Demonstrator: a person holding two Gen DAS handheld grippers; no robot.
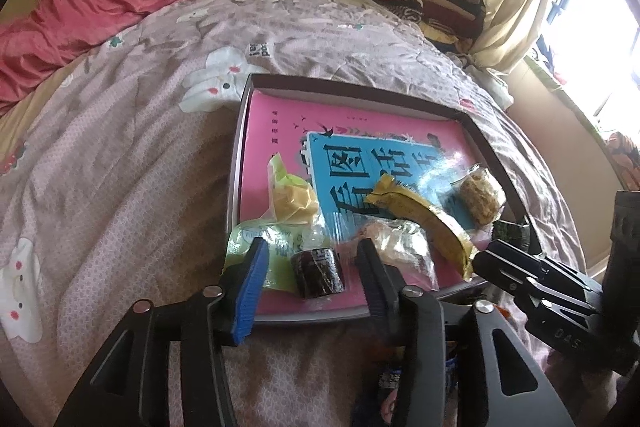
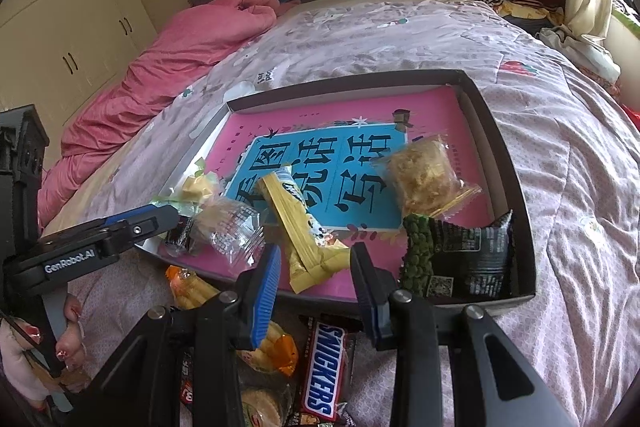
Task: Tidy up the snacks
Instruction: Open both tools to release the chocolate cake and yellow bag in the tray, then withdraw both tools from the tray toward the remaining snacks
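Drop-off step: left gripper (image 1: 310,273) spread over dark seaweed roll (image 1: 317,273) in tray (image 1: 240,131); right gripper (image 2: 314,277) spread, empty. Next: grab Snickers bar (image 2: 322,371).

The tray (image 2: 505,163) is dark, its lining pink with a blue panel. The bedspread (image 1: 120,147) is mauve with white rabbits. A yellow snack packet (image 2: 298,227) lies beside a black-and-green one (image 2: 460,255).

Glossy plastic wrappers (image 2: 424,179) lie in a matt cardboard tray (image 2: 516,187) on a soft cloth quilt (image 2: 568,131).
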